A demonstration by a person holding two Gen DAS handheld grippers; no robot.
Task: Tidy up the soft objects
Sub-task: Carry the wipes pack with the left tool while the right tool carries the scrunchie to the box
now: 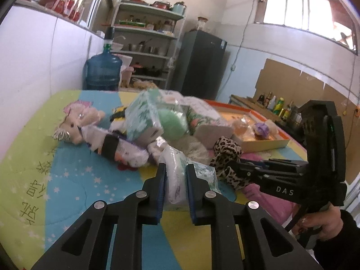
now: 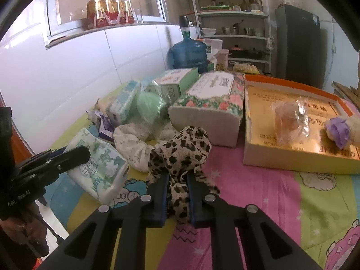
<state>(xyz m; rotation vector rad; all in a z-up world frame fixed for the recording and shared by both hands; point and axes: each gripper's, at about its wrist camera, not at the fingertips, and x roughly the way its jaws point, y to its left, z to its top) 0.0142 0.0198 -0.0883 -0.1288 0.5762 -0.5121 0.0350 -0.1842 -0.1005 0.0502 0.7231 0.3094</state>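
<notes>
My left gripper [image 1: 176, 175] is shut on a white tissue pack with green flower print [image 1: 177, 180]; that pack also shows in the right wrist view [image 2: 99, 171], with the left gripper's fingers [image 2: 67, 155] on it. My right gripper [image 2: 177, 184] is shut on a leopard-print cloth [image 2: 180, 150], which also shows in the left wrist view [image 1: 227, 155] with the right gripper [image 1: 234, 165] on it. An orange-rimmed cardboard box [image 2: 292, 159] stands to the right and holds a wrapped brown item [image 2: 289, 119] and a small plush with a purple bow [image 2: 339, 130].
A pile of soft goods lies on the colourful blanket [image 2: 258, 191]: a floral tissue block [image 2: 209, 110], green boxed tissues [image 2: 175, 83], a green sponge in plastic [image 2: 148, 105], a white patterned cloth [image 2: 135, 139], a plush doll [image 1: 76, 123]. A water jug [image 2: 189, 54] and shelves [image 2: 231, 22] stand behind.
</notes>
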